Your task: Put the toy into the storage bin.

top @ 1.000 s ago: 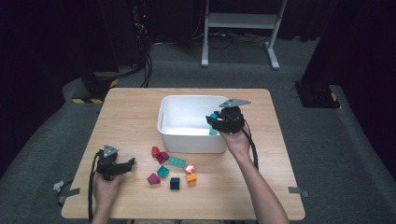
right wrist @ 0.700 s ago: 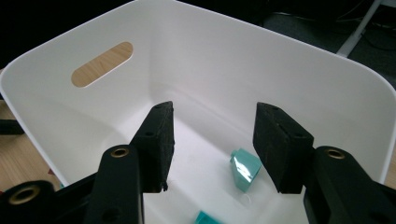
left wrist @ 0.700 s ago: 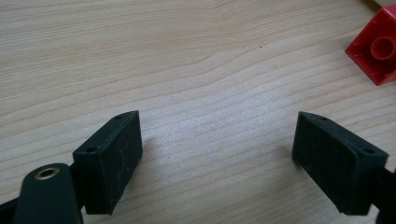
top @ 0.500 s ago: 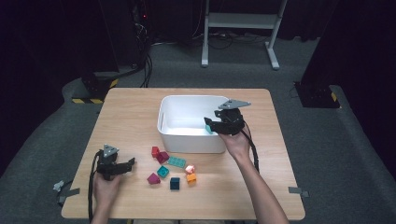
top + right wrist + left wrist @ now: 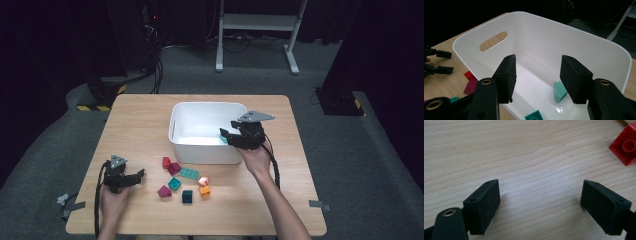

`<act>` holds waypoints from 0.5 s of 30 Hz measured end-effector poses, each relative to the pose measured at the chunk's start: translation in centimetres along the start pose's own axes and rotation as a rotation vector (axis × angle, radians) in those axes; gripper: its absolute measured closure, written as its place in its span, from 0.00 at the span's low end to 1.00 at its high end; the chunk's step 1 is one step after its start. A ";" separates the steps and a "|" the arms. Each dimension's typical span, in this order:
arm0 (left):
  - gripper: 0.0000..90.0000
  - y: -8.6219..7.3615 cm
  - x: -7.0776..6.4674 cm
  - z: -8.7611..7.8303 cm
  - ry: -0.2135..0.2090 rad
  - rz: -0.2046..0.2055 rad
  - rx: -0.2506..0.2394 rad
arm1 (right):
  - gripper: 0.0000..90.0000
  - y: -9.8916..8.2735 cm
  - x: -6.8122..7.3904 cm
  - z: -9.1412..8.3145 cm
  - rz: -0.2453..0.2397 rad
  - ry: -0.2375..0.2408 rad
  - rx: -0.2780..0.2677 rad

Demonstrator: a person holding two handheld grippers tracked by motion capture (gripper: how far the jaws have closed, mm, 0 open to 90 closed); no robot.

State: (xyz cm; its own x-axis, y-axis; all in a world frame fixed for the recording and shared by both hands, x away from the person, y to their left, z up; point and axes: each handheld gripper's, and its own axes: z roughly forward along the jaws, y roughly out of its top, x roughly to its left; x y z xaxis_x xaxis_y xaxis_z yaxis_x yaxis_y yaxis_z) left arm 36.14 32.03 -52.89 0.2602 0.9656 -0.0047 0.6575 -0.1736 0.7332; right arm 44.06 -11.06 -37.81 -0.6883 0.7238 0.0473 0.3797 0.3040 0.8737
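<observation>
White plastic bin point(image 5: 186, 131) is your landmark. Your right gripper point(image 5: 537, 77), hanging over its near right corner, has just been opening; nothing sits between its spread jaws, and a teal block point(image 5: 559, 92) now lies inside the bin below. Your left gripper point(image 5: 540, 203) rests left of the bin, spread and empty.

The bin point(image 5: 207, 132) stands near the middle of the surface point(image 5: 140, 120), a little toward its far side. Two blocks point(image 5: 560, 92) lie inside the bin, on its floor. In front of the bin, a loose group of blocks point(image 5: 184, 177) lies on the surface. The right claw point(image 5: 226, 135) hangs over the bin's right part. The left claw point(image 5: 141, 175) lies left of the loose blocks, near the front edge.
</observation>
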 end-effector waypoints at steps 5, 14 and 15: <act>0.18 0.0 0.0 0.0 -0.001 0.000 0.001 | 0.53 -0.3 0.4 -1.2 -0.014 0.006 -0.029; 0.18 0.0 0.0 0.0 -0.001 -0.002 0.000 | 0.55 -1.5 1.0 -2.1 -0.024 0.020 -0.027; 0.18 0.0 0.0 0.0 0.000 0.000 0.000 | 0.55 -1.6 1.1 -2.1 -0.023 0.021 -0.030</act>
State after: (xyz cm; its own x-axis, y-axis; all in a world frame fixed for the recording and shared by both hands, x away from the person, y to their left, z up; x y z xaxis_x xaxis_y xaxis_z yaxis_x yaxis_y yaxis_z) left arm 36.14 32.03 -52.89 0.2598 0.9657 -0.0044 0.6577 -0.1736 0.7331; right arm 41.39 -12.09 -38.14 -0.7098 0.7035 0.0365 0.3450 0.3019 0.8887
